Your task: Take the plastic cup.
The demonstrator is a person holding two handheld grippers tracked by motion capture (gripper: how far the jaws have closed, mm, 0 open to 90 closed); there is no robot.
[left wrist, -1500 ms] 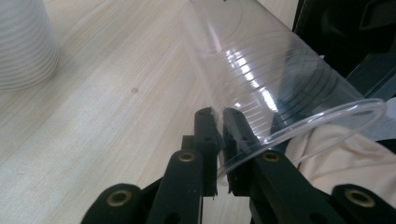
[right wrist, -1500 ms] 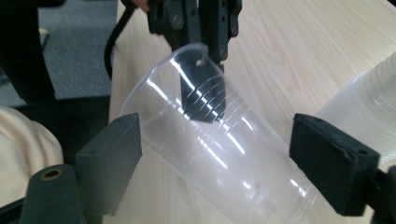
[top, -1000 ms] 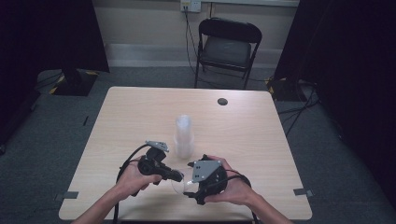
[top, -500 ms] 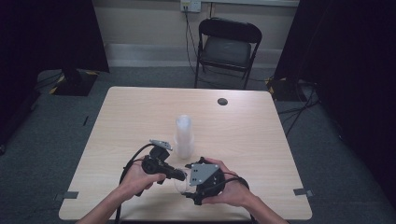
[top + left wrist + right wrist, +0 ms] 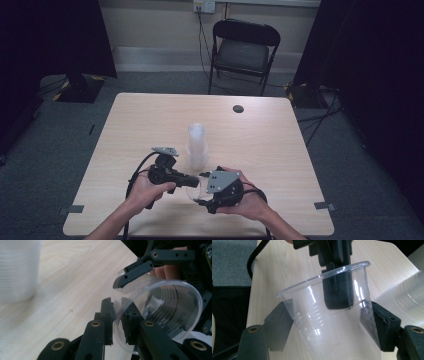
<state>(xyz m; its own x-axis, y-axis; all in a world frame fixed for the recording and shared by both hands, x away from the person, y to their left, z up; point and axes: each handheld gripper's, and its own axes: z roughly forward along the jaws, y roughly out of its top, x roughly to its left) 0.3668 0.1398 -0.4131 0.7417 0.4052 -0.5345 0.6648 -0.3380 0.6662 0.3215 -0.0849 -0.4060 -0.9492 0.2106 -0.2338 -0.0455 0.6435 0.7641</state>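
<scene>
Near the counter's [image 5: 150,125] front edge, 2 tongs meet on 1 clear plastic cup [image 5: 329,315]. Left tongs [image 5: 117,322] pinch its rim, 1 jaw inside; right tongs [image 5: 332,325] grip its body. 1 stack of cups [image 5: 197,145] stands just behind. No writing is legible.

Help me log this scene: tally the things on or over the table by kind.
Cup stacks: 1
Single clear cups: 1, held by both grippers
Grippers: 2, left, right
Dark discs: 1
Total: 5
</scene>
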